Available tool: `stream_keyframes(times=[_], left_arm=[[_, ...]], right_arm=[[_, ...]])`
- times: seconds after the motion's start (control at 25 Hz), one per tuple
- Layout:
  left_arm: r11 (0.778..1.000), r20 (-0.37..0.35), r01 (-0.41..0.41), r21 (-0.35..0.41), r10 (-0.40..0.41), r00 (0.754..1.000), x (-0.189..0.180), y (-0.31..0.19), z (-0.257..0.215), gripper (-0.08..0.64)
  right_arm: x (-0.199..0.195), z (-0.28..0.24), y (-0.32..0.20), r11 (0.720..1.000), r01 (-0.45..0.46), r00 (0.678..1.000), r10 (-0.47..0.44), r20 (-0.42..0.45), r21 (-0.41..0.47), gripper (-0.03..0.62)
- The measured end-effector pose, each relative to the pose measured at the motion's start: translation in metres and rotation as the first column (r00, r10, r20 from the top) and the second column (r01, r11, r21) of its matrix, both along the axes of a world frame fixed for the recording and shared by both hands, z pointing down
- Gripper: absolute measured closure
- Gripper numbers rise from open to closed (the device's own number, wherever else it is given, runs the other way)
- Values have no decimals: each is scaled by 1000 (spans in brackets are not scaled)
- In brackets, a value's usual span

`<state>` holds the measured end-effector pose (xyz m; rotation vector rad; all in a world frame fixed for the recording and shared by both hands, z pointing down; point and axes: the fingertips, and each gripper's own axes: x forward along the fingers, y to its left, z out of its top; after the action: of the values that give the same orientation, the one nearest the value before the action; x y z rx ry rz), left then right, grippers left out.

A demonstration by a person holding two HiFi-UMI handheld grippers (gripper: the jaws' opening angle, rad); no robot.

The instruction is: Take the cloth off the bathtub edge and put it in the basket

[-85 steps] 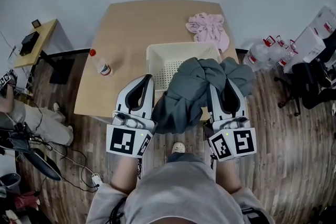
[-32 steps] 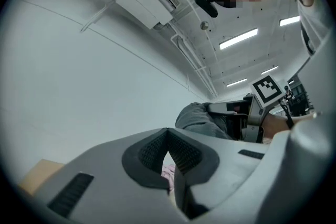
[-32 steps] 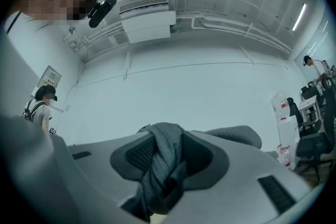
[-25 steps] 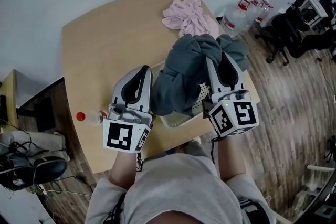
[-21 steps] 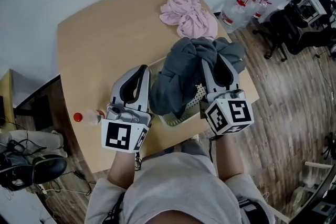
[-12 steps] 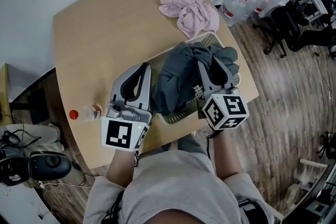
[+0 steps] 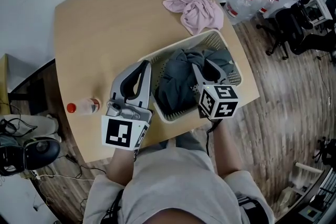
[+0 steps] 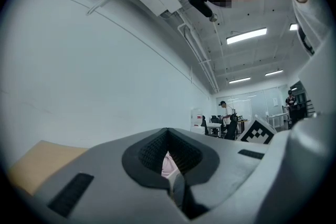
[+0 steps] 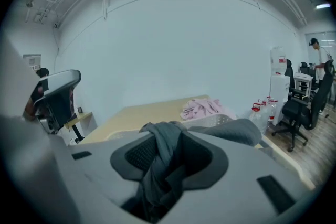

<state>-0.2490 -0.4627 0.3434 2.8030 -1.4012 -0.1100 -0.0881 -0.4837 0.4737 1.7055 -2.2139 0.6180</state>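
Cloth (image 7: 176, 86) hides basket (image 7: 234, 75) bottom.

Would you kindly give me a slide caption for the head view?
Right gripper, shut on the grey cloth, holds it inside the cream basket on the wooden table.

Legible text: none. Cubes on left tool (image 7: 145, 63) and right tool (image 7: 203, 66): square black-and-white coded markers, no letters or numbers. Bottle (image 7: 84, 107), left edge of surface (image 7: 105, 23): label unreadable. Red-labelled jugs (image 7: 247, 0): print too small.
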Motion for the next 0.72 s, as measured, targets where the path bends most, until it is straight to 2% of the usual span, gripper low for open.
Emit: stream_keyframes(times=[0.24, 0.4, 0.72], left_arm=[[1000, 6, 27, -16, -27, 1000, -4, 0, 5, 548], [999, 13, 46, -22, -46, 999, -10, -2, 9, 548], [996, 10, 80, -33, -80, 997, -15, -2, 14, 548]], right_arm=[[-2, 31, -5, 992, 27, 999, -29, -15, -121, 443], [-4, 50, -7, 979, 30, 998, -42, -54, -200, 444], [-3, 67, -10, 962, 40, 992, -71, -104, -270, 443]])
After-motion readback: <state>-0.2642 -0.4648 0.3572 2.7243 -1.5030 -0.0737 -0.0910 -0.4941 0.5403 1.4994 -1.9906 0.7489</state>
